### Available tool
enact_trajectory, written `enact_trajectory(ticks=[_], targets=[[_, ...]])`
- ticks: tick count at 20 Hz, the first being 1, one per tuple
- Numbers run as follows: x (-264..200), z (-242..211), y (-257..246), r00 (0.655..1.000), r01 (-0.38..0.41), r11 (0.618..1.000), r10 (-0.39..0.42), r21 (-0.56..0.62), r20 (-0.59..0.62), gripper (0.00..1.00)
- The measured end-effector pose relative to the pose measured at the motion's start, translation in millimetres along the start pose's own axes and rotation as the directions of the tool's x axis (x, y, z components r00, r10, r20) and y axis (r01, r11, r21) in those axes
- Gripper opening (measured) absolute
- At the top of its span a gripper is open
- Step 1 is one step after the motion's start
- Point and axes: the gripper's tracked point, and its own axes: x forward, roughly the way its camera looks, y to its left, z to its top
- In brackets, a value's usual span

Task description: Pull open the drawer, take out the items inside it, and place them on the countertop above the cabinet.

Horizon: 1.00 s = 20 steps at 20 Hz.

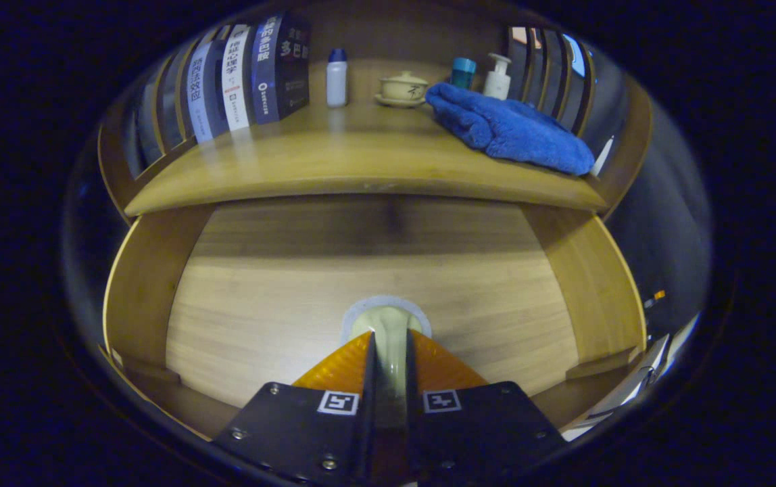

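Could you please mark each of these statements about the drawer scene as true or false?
1. The drawer is pulled open. True.
2. The gripper is wide open with nothing between its fingers. False: its fingers are closed on a pale round object in the drawer.
3. A blue towel lies on the countertop. True.
4. The towel lies inside the drawer. False: it is on the countertop, near the lidded cup.
5. Books stand on the countertop. True.
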Motion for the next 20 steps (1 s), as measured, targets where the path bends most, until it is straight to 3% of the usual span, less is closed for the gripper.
enact_trajectory(ticks=[4,8,14,20], targets=[[-42,52,-1,0.978,-0.017,0.999,0.008,0.040,0.208,0.20],[-76,122,-1,0.913,-0.035,0.997,0.004,0.068,0.407,0.20],[-43,169,10,0.899,-0.034,0.999,0.025,0.013,0.437,0.20],[-27,152,22,0.921,-0.023,0.999,0.033,-0.029,0.389,0.20]])
